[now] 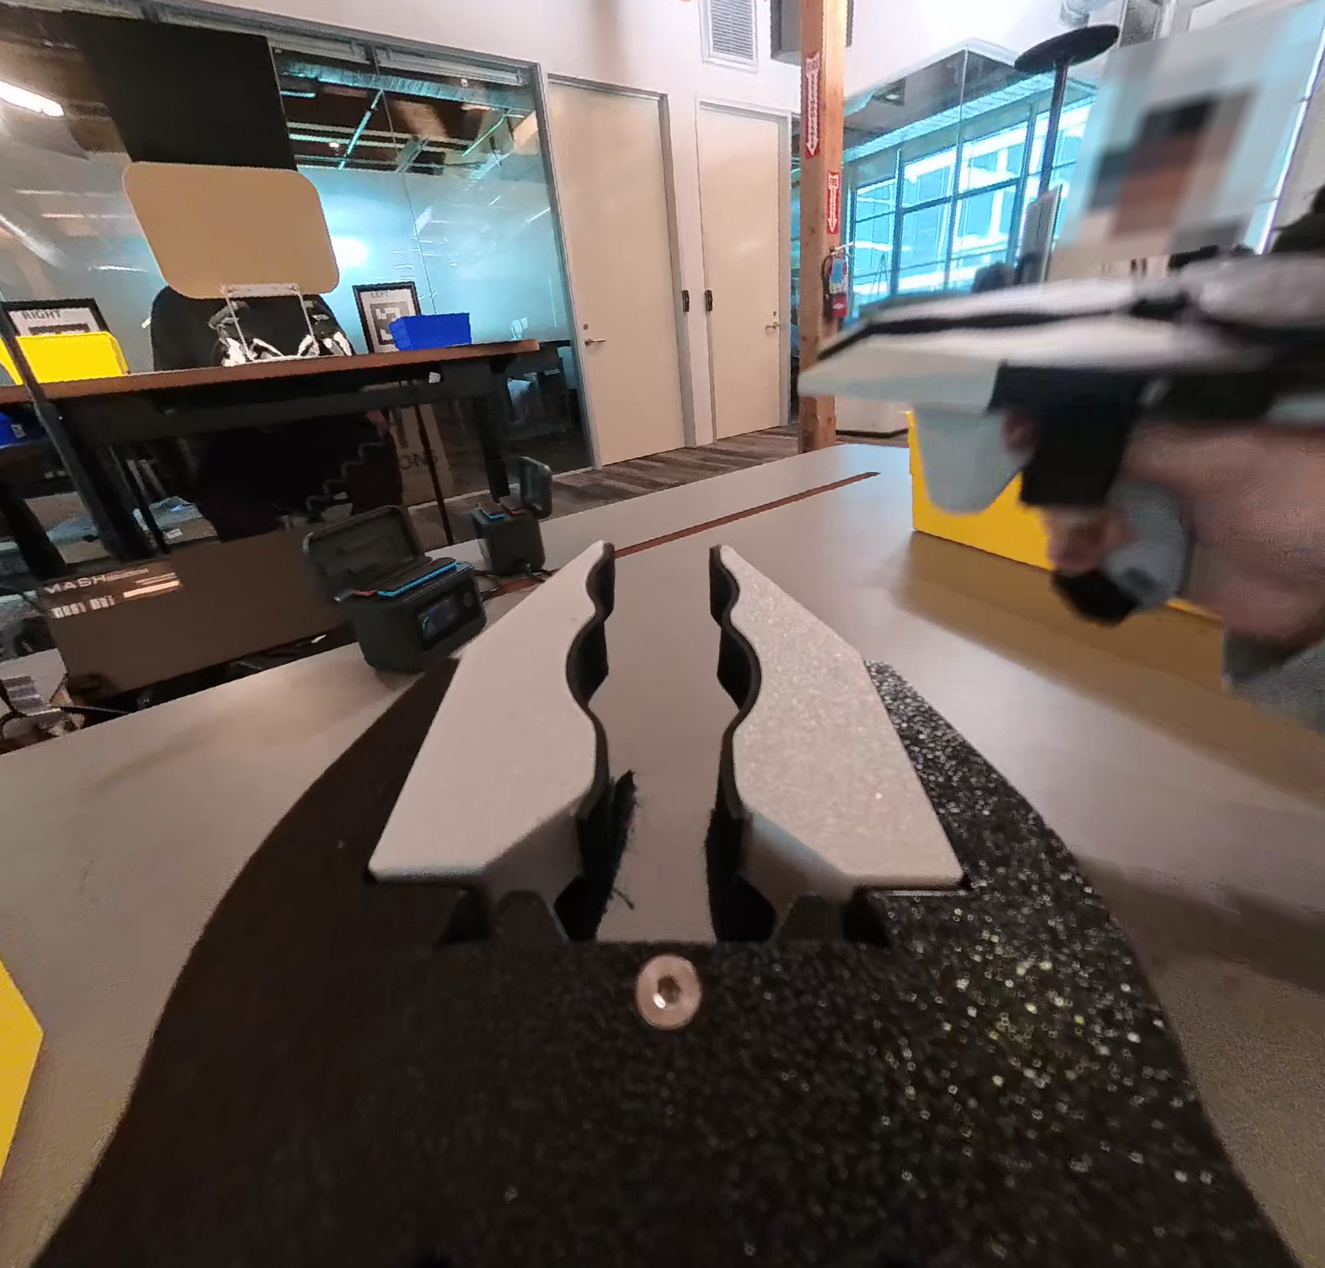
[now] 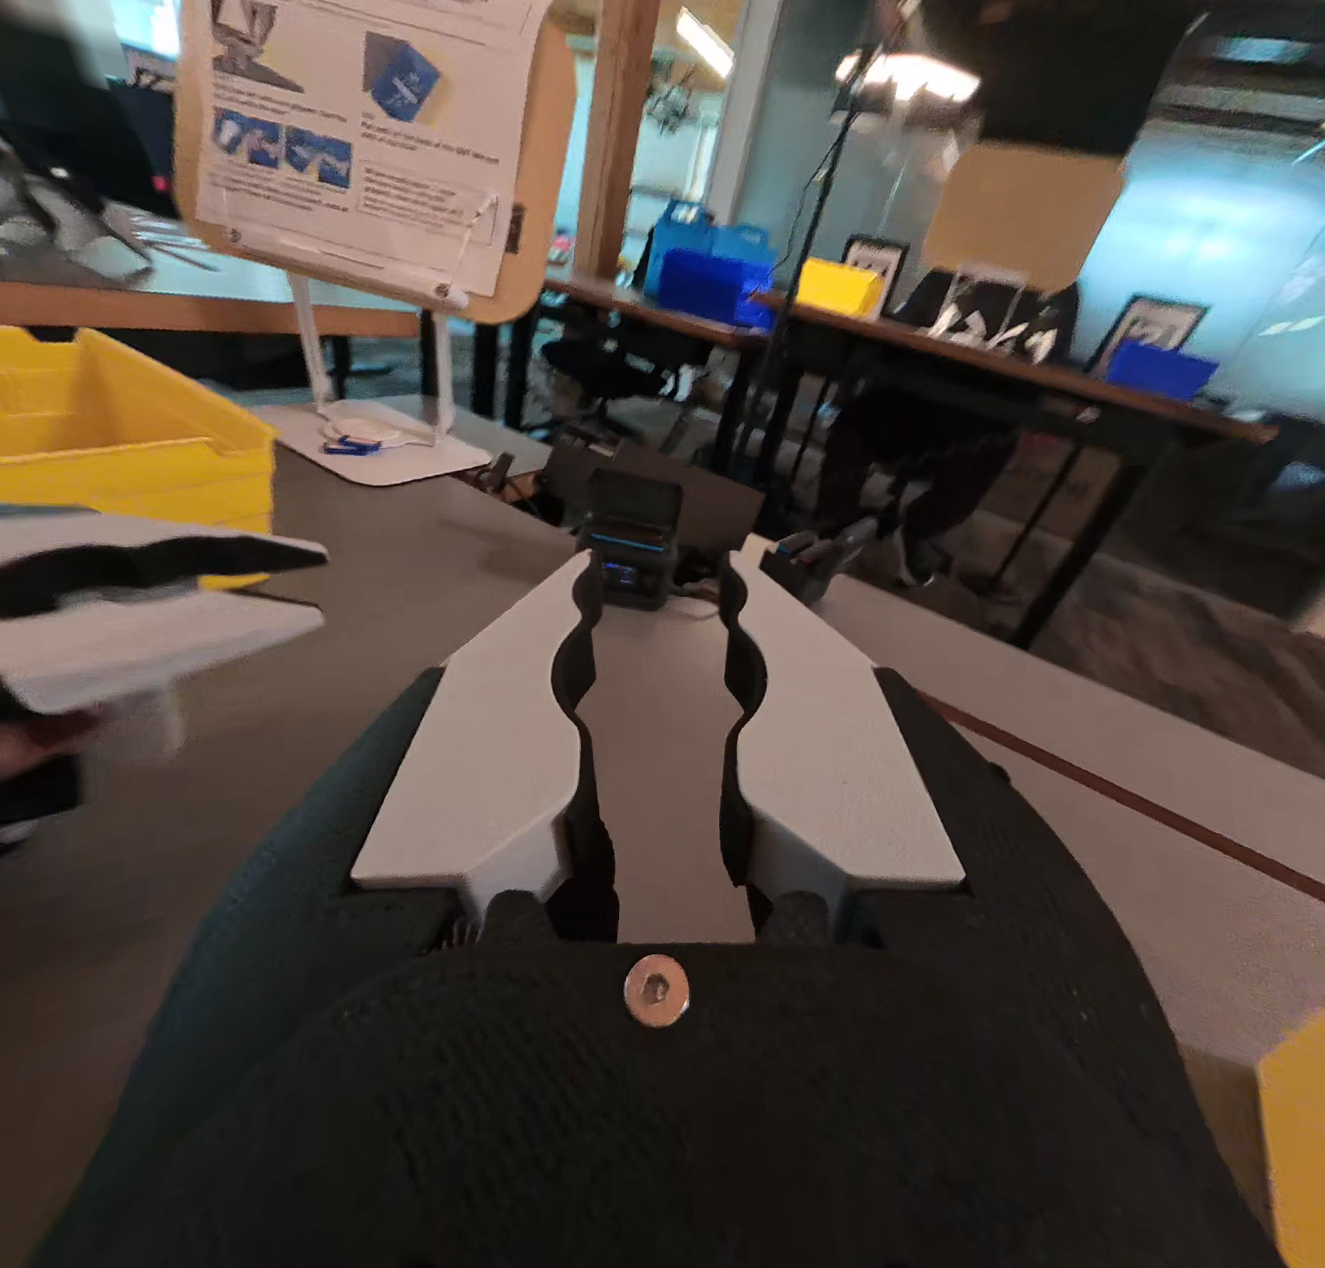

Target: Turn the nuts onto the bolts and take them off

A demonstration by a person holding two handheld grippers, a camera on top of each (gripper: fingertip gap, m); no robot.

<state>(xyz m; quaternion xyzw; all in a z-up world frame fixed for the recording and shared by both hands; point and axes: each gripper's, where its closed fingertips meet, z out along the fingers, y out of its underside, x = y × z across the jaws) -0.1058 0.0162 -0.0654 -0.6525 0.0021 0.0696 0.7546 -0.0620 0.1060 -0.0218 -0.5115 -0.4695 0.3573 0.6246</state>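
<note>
Bright daylit office, fisheye warp at edges.
Windows (image 1: 953,208) glare; right wrist view soft w/ motion blur, esp. bkgd.

Left gripper (image 1: 661,567): held low over the desk (image 1: 932,696), level, pointing forward. Both grey fingers (image 1: 502,732) stand apart with a clear gap between their wavy black inner pads; nothing sits between them.

Right gripper (image 2: 656,574): likewise above the desk, fingers parted, gap empty. In the left wrist view it appears blurred at the right side, turned on its side so that one finger lies above the other, gripped by a hand (image 1: 1219,517) around its handle.

In the right wrist view the left gripper's fingers show blurred at the left edge, also slightly parted.
</note>
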